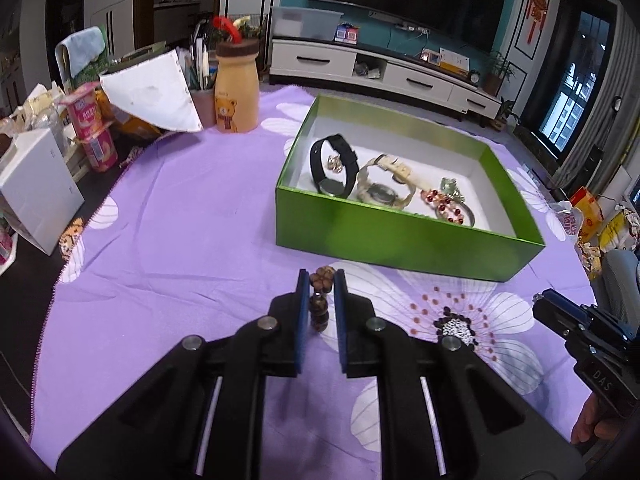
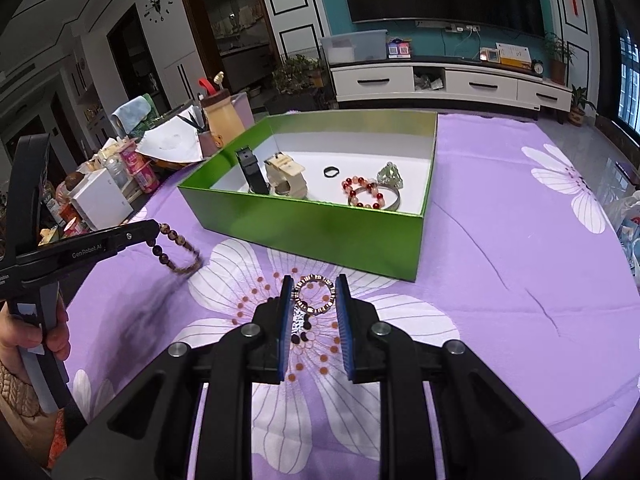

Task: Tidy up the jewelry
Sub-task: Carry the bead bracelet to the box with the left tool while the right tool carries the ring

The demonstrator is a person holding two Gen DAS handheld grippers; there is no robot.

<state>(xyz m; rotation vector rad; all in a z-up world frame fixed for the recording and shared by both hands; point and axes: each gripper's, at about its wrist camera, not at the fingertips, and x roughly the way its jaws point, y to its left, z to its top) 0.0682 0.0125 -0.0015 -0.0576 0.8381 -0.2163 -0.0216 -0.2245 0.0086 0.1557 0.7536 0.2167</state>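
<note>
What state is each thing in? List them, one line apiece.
Left hand-held gripper: shut on the brown bead bracelet, which hangs clear of the cloth.
Right hand-held gripper: shut on the gold ring bracelet.
Green box: open, no lid on it.
Black watch: in the box, strap looped, standing up.
Beige watch: in the box, beside the black one.
Red bead bracelet: lying flat in the box.

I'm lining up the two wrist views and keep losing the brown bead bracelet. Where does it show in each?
Left wrist: the brown bead bracelet hangs low in the centre, pinched between the left gripper fingers.
Right wrist: the same bracelet dangles at left, from the tip of the left gripper, above the cloth.
Shared landmark: the green box, beyond the bracelet in both.
</note>
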